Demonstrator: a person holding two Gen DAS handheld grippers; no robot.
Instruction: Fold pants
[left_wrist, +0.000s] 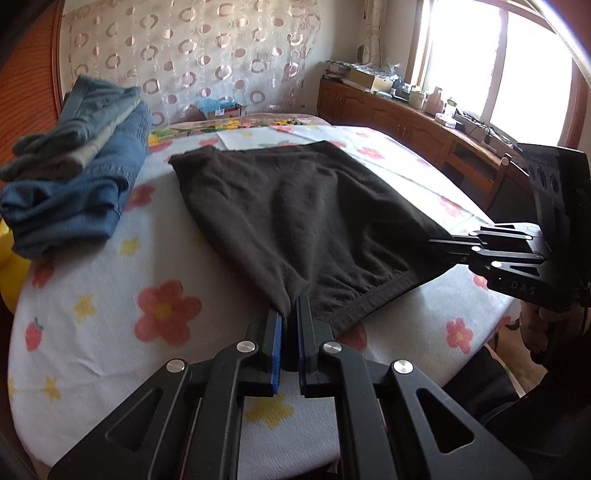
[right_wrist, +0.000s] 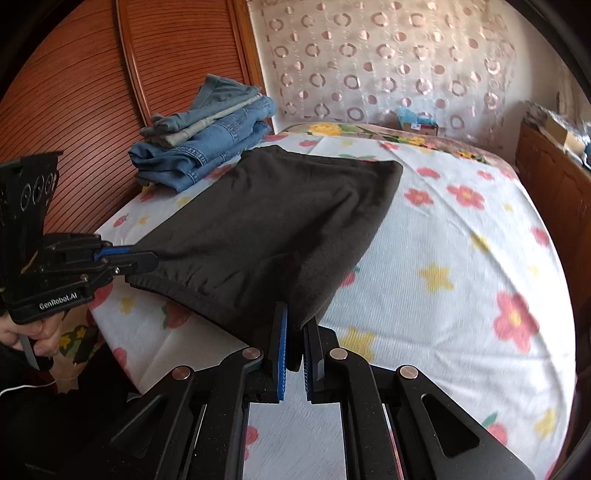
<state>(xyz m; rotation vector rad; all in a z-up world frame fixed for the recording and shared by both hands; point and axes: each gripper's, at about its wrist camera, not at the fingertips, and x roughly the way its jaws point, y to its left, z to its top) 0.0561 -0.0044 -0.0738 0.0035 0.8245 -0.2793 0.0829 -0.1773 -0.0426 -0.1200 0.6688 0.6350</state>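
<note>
The dark pants (left_wrist: 295, 214) lie spread on the flowered bed (left_wrist: 110, 295), with their near edge lifted. The left gripper (left_wrist: 290, 314) is clamped on that edge at 6 o'clock in its own view, and the right gripper (right_wrist: 295, 325) likewise (its pads nearly together). Folded jeans (left_wrist: 74, 192) sit at 10 o'clock.

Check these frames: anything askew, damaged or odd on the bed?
Nothing damaged or spilled. The dark pants lie fairly flat on the floral sheet, near corners pinched by the left gripper and right gripper. Only the folded jeans stack looks slightly untidy, its top piece skewed.
</note>
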